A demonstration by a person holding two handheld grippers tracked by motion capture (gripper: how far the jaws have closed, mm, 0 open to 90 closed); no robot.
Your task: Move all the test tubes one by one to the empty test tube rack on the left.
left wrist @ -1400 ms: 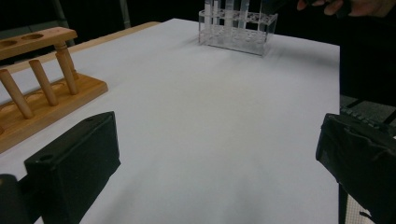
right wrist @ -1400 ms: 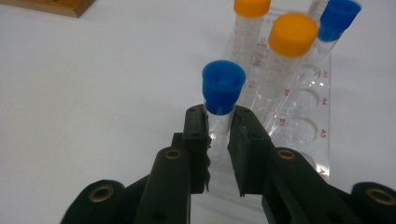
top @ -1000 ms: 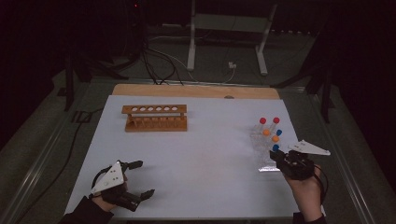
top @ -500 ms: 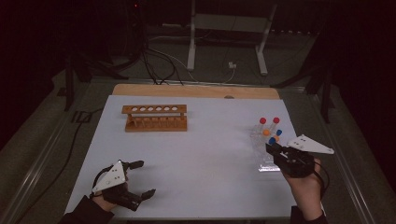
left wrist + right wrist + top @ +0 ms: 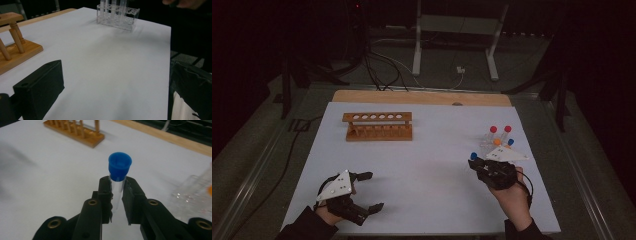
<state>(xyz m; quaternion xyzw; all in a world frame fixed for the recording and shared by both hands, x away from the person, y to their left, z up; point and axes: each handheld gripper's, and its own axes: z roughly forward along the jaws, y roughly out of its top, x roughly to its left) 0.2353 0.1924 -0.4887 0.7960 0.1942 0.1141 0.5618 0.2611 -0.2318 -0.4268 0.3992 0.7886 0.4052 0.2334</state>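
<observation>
R tool [image 5: 116,195] jaws round blue-cap tube [image 5: 119,167]

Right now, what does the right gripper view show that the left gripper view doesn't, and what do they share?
Right gripper view alone: the right gripper shut on a clear tube just under its blue cap, and an orange cap at the edge. Left gripper view alone: the left gripper open over bare mat, and a hand at the top. Both: the wooden rack, the clear rack and the white mat.
</observation>
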